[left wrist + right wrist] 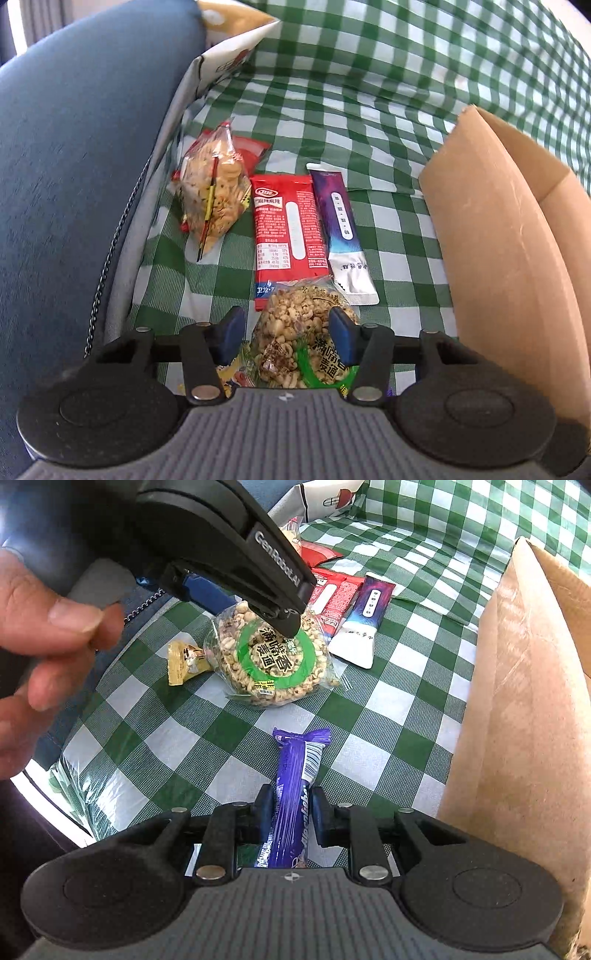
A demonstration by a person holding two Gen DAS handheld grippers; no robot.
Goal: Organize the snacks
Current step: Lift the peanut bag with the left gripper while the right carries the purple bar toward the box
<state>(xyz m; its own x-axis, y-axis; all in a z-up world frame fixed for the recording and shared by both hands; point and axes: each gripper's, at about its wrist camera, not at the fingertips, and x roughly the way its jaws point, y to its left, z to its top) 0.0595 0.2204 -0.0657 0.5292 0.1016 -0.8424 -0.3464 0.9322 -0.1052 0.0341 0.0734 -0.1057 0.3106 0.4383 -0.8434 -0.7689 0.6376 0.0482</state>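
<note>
- Left gripper (287,334): spread wide over puffed-grain pack (271,661), gripping nothing.
- Right gripper (291,812): clamped on purple candy bar (293,794), beside cardboard box (517,720) wall at cloth's (147,738) right edge.

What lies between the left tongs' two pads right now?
In the left wrist view, the round puffed-grain cake packet sits between the pads of the open left tongs, which straddle it without closing. The right wrist view shows them above it.

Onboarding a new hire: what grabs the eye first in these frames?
The right gripper is clamped on a purple candy bar beside the cardboard box. The left gripper is open around a round puffed-grain snack pack on the green checked cloth.
</note>
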